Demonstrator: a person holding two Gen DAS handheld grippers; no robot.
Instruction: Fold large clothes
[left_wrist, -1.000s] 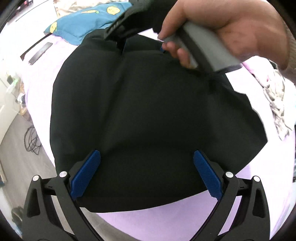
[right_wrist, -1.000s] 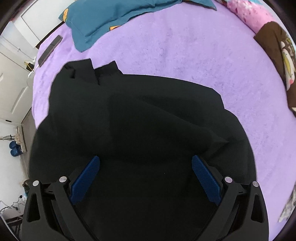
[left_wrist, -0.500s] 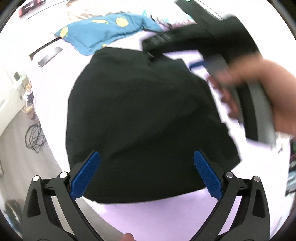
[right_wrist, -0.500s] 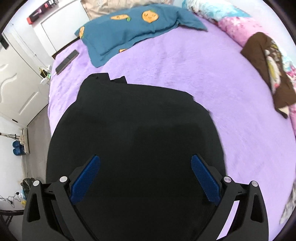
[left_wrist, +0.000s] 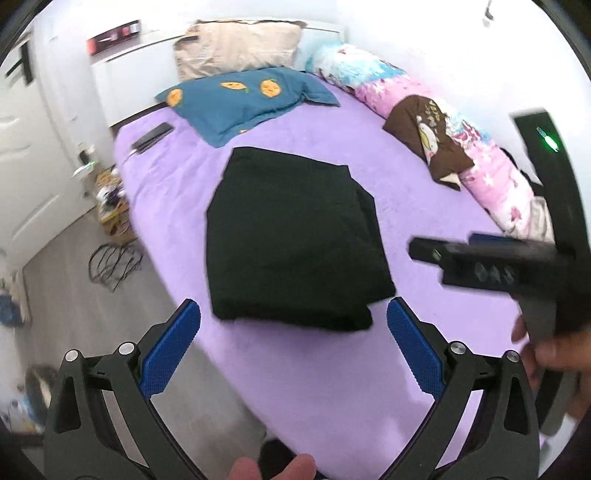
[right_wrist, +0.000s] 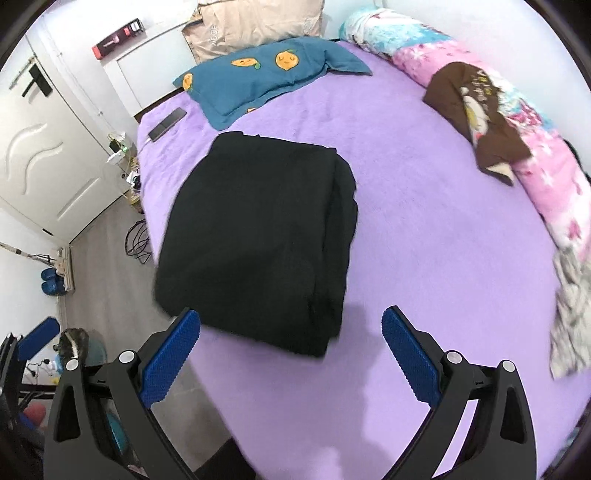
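A black garment (left_wrist: 291, 236) lies folded into a thick rectangle on the purple bed cover (left_wrist: 406, 192), near the bed's left edge; it also shows in the right wrist view (right_wrist: 258, 236). My left gripper (left_wrist: 293, 350) is open and empty, held above and short of the garment's near edge. My right gripper (right_wrist: 290, 358) is open and empty, also raised back from the garment. The right gripper's body (left_wrist: 517, 258) shows blurred at the right of the left wrist view, held in a hand.
A blue pillow (right_wrist: 266, 74) and a phone (right_wrist: 166, 123) lie at the bed's head. A brown garment (right_wrist: 476, 118) rests on a pink rolled blanket (right_wrist: 546, 173) along the right. Floor with cables (left_wrist: 114, 258) and a white door (right_wrist: 48, 166) lie left.
Both grippers have lifted up and back away from the black garment, which now lies folded and free on the bed. The view has widened from cloth close-up to the whole bed.
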